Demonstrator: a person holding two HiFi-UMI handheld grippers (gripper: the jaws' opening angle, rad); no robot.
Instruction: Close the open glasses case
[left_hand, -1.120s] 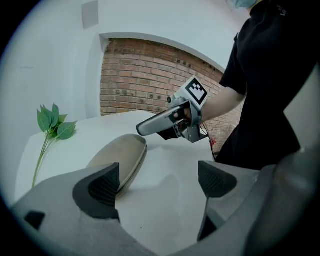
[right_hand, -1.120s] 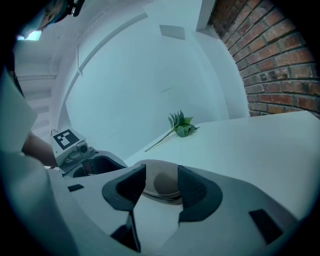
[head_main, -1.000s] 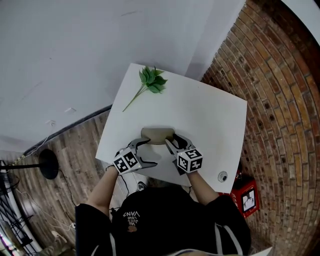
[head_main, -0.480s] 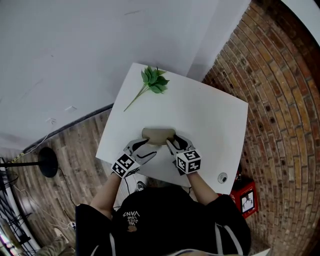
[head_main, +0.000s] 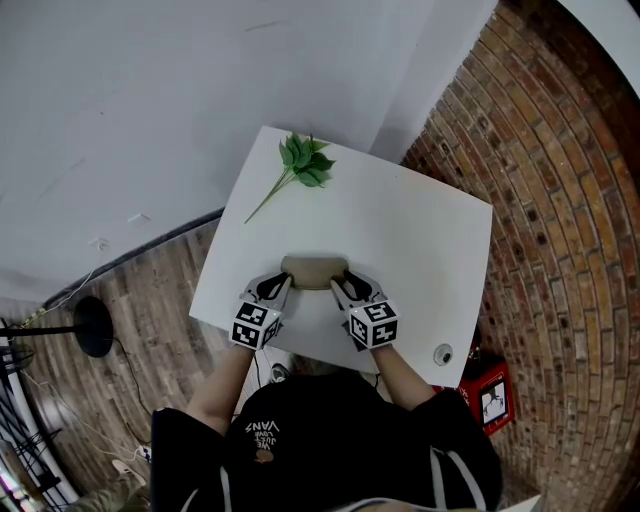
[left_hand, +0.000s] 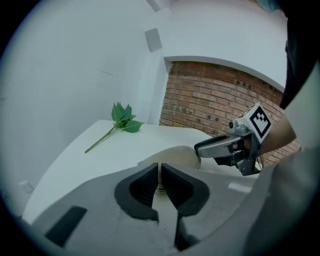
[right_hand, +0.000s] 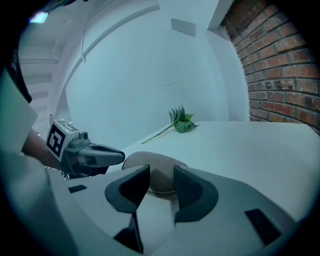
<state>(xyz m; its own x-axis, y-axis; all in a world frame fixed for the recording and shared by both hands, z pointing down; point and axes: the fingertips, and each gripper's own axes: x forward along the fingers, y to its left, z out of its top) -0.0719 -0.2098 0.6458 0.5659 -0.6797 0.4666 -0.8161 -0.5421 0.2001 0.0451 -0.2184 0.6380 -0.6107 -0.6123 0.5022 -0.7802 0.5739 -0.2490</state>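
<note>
A beige glasses case (head_main: 314, 271) lies near the front edge of the white table (head_main: 400, 230), and its lid looks down over its base. My left gripper (head_main: 278, 285) is shut with nothing in it, its tips at the case's left end (left_hand: 175, 156). In the left gripper view the jaws (left_hand: 159, 167) meet. My right gripper (head_main: 343, 288) is at the case's right end. Its jaws (right_hand: 161, 175) stand apart and have just been closing. The case (right_hand: 150, 162) shows just beyond their tips, not between them.
A green leaf sprig (head_main: 300, 165) lies at the table's far left corner. A small round object (head_main: 445, 352) sits on the near right corner. A red box (head_main: 490, 395) stands on the floor at right, and a brick wall runs along that side.
The left gripper's jaws went from wide open to shut, and it rolled and moved in toward the case's left end. The right gripper stayed in place.
</note>
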